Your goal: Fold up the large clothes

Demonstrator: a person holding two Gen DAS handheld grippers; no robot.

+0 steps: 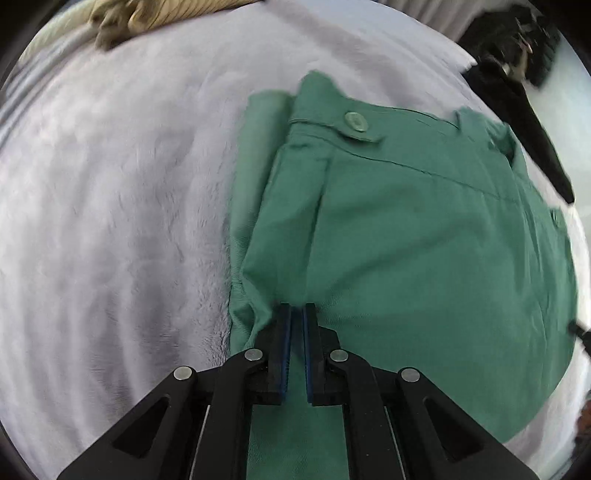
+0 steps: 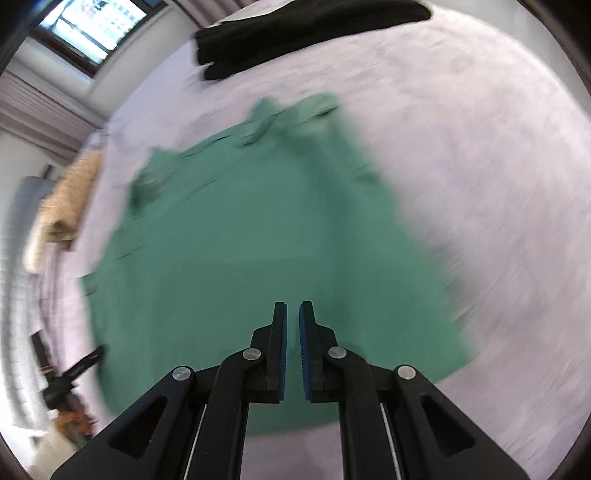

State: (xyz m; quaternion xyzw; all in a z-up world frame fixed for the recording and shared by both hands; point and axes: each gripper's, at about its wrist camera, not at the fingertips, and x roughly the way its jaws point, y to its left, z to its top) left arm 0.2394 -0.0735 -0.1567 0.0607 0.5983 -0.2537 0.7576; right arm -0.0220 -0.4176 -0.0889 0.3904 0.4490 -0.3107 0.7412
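Green trousers (image 1: pixel 424 240) pinched by left gripper (image 1: pixel 297 308); right gripper (image 2: pixel 293 304) closed, empty.

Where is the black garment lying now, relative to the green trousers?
In the right wrist view the black garment lies at the top edge on the pale bed cover, apart from and beyond the green trousers; the left wrist view shows it upper right.

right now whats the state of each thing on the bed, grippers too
green trousers: folded over, lying on the bed, waist button fastened
left gripper: shut on a fold of the green trousers
right gripper: nearly shut, holding nothing, above the trousers
black garment: lying apart near the bed's far edge
tan garment: bunched up at the bed's edge
bed cover: spread, slightly rumpled
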